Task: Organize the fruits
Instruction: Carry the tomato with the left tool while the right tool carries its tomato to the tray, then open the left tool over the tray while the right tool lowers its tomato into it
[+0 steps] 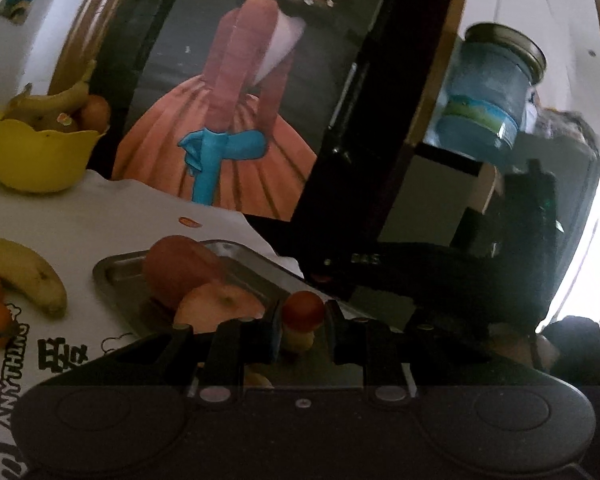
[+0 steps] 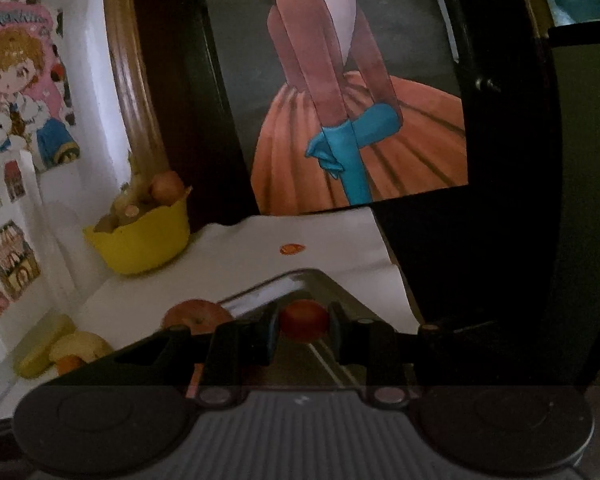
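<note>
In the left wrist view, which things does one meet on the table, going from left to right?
Yellow bowl → loose banana → metal tray → small red fruit between the left gripper's fingers.

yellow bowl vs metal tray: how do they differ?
The yellow bowl is deep, with a wavy rim; the metal tray is shallow, flat and rectangular. The bowl is opaque yellow; the tray is grey and reflective. The bowl sits far back by the framed picture; the tray lies near, just ahead of both hand-held grippers. The bowl holds bananas and a round orange fruit; the tray holds apples. Both rest on the white cloth and contain fruit.
</note>
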### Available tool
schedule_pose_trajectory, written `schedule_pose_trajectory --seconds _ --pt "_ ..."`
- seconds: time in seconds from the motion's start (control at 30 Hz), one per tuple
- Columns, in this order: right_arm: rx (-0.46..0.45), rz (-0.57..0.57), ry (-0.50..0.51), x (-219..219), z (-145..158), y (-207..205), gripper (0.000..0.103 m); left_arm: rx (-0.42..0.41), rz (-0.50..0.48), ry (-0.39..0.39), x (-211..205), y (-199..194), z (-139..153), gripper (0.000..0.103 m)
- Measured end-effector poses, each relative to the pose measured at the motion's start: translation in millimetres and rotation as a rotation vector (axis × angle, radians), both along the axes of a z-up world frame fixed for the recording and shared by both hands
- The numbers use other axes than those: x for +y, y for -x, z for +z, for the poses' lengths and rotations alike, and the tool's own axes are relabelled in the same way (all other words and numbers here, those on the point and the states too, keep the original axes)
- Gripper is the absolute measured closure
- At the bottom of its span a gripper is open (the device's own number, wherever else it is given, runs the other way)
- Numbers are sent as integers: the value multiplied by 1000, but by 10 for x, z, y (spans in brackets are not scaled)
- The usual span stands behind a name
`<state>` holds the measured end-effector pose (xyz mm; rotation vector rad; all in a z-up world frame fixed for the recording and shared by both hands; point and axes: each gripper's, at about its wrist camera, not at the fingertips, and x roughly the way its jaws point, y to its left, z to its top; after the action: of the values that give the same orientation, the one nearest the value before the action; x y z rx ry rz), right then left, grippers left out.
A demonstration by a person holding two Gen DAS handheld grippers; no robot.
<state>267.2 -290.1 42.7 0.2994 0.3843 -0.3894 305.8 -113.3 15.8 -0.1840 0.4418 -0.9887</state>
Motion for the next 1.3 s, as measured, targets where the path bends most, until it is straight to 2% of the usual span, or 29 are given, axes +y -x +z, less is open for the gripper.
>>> schedule_pose_trajectory --seconds 0.5,0.93,1.03,1.13,1.23,1.3 --pt "83 -25 -17 -38 -146 -135 74 46 11 -94 -77 -112 -47 79" --pt "87 -24 -8 -20 -140 -133 71 66 8 -99 -95 -147 -63 79" --pt "81 -29 -7 -17 -141 -126 69 66 9 -99 -95 -145 -66 73" --pt "74 -29 -4 -12 -132 -114 61 65 8 -90 -87 -145 -70 66" --pt "45 -27 -2 -5 -86 -74 53 48 13 -60 -42 -115 -55 48" --pt "12 -26 0 0 -43 -25 42 32 24 -35 1 -99 -36 34"
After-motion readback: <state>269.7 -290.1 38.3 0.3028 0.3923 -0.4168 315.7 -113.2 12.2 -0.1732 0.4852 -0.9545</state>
